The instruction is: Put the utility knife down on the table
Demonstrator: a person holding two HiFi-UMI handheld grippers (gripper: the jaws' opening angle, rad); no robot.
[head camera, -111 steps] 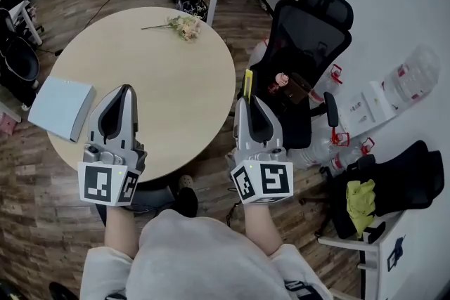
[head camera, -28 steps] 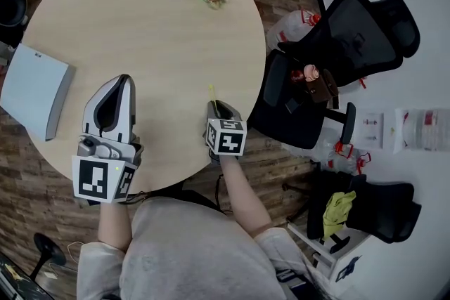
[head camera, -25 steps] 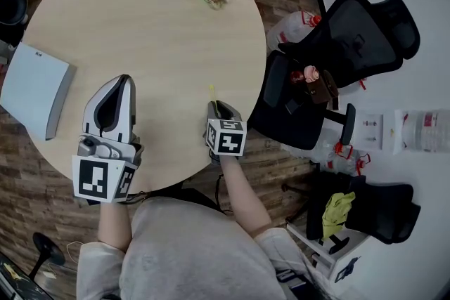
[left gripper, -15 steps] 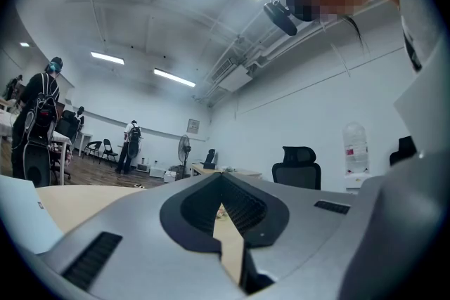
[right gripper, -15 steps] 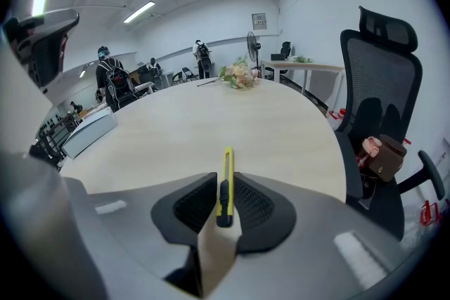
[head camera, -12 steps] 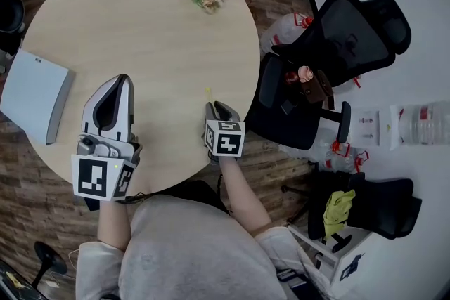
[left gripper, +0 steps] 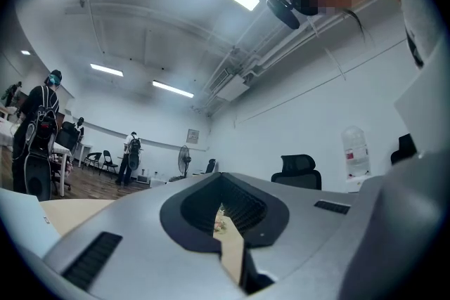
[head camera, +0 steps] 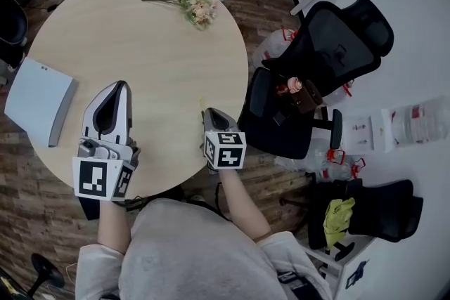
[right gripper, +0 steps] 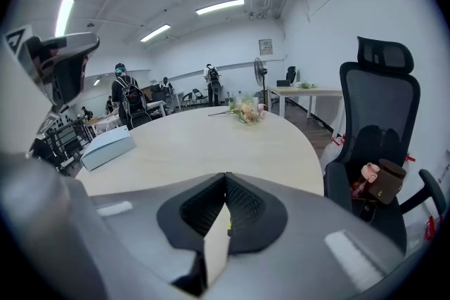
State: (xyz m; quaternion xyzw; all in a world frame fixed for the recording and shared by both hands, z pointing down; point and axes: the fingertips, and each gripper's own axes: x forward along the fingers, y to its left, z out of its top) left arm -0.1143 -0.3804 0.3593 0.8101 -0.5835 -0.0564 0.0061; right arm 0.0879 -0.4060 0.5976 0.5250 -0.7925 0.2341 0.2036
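My right gripper (head camera: 209, 112) hovers low over the round wooden table (head camera: 140, 46), near its right edge. Its jaws are shut on the utility knife (head camera: 202, 102), whose thin yellow tip sticks out past the jaws toward the table's middle. In the right gripper view only a yellow sliver of the knife (right gripper: 228, 227) shows between the closed jaws of that gripper (right gripper: 225, 179). My left gripper (head camera: 119, 86) is held over the table's near left part. It is shut and holds nothing, as the left gripper view (left gripper: 218, 183) also shows.
A sprig of flowers (head camera: 195, 7) lies at the table's far side. A flat grey box (head camera: 39, 100) sits at the left edge. A black office chair (head camera: 330, 38) with a small bag stands close to the table's right. People stand far off in the room.
Since 4.4 s ago my right gripper has come from beside the table to over its right part, with the knife now pointing forward and low. The left gripper has hardly moved.
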